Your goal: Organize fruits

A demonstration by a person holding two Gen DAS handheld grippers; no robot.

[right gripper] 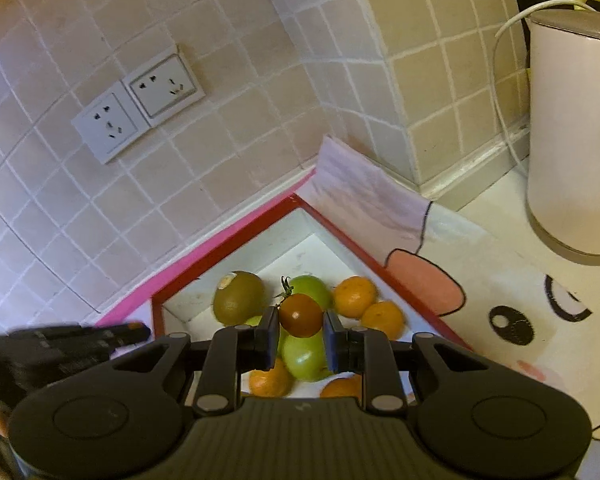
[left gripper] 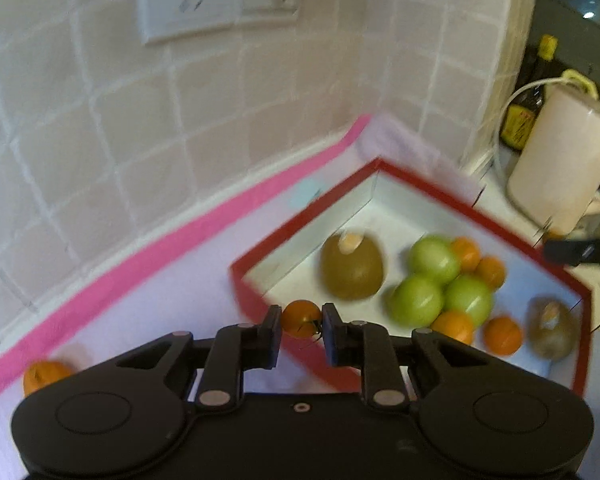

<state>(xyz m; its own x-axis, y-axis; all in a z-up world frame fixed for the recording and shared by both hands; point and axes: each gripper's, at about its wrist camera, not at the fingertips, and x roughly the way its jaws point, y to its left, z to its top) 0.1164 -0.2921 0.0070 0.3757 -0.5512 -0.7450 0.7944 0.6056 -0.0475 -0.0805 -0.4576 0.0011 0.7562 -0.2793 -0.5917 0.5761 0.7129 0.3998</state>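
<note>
A: OK, status. Left gripper is clamped on a small orange-red tomato, held over the near red rim of the tray.

B: Right side?

A: Right gripper is closed on a darker red-brown tomato, green stem sticking up. It hangs above the fruit inside the tray.

B: What's in the tray?

A: From the left wrist view: 2 kiwis, 1 large near the back-left, 1 at the right edge. 3 green fruits bunched together in the middle. Small oranges touching that bunch, 2 behind, 2 in front.

B: Anything outside?

A: 1 orange fruit lies on the white mat, well left of the tray, near the mat's pink border. Partly hidden by the left gripper body.

B: Surroundings?

A: Tray sits in the corner against a tiled wall, 2 white sockets on it. A pale kettle stands right of the mat with a white cable behind. Dark bottle behind the kettle. Left view is motion-blurred, so fine detail is unclear.
</note>
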